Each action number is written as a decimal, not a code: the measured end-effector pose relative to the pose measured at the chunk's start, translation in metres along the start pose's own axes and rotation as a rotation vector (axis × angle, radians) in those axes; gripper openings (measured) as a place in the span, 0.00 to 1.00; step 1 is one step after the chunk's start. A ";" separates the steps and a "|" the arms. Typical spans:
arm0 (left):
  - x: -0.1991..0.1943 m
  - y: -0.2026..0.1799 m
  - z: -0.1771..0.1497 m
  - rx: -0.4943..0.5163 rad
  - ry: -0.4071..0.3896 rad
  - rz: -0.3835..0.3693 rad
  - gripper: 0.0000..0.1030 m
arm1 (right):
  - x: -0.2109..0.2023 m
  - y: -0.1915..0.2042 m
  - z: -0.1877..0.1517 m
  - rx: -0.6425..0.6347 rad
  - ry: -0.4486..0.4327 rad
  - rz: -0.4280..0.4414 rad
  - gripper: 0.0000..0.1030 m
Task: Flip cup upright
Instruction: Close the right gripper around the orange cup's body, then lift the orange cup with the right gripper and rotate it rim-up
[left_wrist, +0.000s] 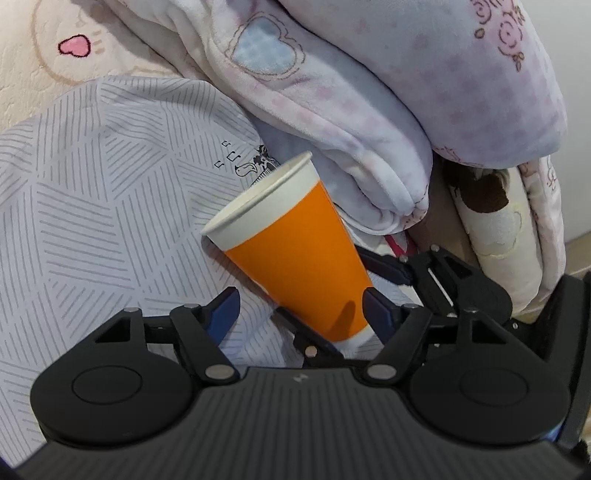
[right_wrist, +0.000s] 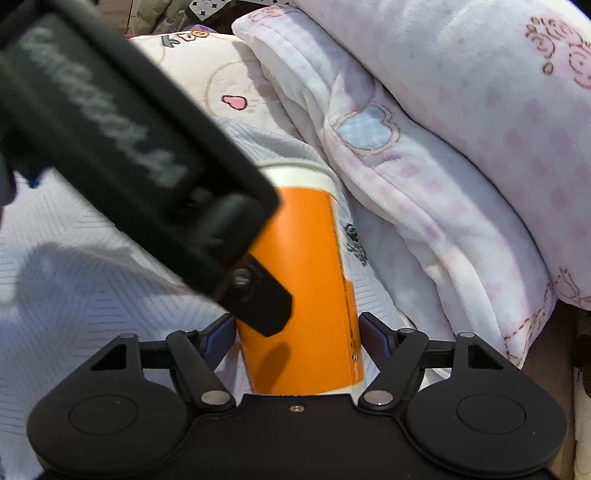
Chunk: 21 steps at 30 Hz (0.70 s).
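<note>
An orange paper cup with a white rim is tilted, mouth up and to the left, above the striped bedsheet. My right gripper is shut on the cup near its base, one finger on each side. In the left wrist view the right gripper's black fingers show around the cup's lower end. My left gripper is open, its jaws wide, with the cup's base between them and only the right finger close to the cup. The left gripper's body crosses the right wrist view and hides the cup's upper left.
Folded plush blankets with pink and blue prints are piled behind and to the right of the cup. A cream blanket with a pink heart lies at the far left. A rolled cream and brown cloth sits at right.
</note>
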<state>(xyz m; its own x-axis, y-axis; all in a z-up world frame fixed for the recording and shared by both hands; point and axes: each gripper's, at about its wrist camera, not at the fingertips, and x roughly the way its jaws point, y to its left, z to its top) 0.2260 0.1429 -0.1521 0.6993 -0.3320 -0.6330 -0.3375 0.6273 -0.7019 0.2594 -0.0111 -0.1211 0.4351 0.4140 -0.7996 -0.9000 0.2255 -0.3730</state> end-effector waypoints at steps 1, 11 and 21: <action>-0.001 0.000 0.000 -0.004 0.002 -0.003 0.69 | -0.001 -0.001 0.001 0.007 0.010 0.004 0.73; 0.005 0.004 -0.002 -0.031 0.085 -0.047 0.66 | -0.016 0.004 0.007 0.200 0.065 0.056 0.73; 0.009 0.001 -0.006 -0.019 0.140 -0.051 0.66 | -0.027 0.002 -0.006 0.429 0.100 0.075 0.73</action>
<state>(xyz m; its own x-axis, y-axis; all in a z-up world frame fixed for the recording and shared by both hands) 0.2279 0.1361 -0.1607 0.6214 -0.4593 -0.6347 -0.3168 0.5937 -0.7397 0.2456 -0.0271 -0.1029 0.3456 0.3603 -0.8664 -0.8274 0.5525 -0.1003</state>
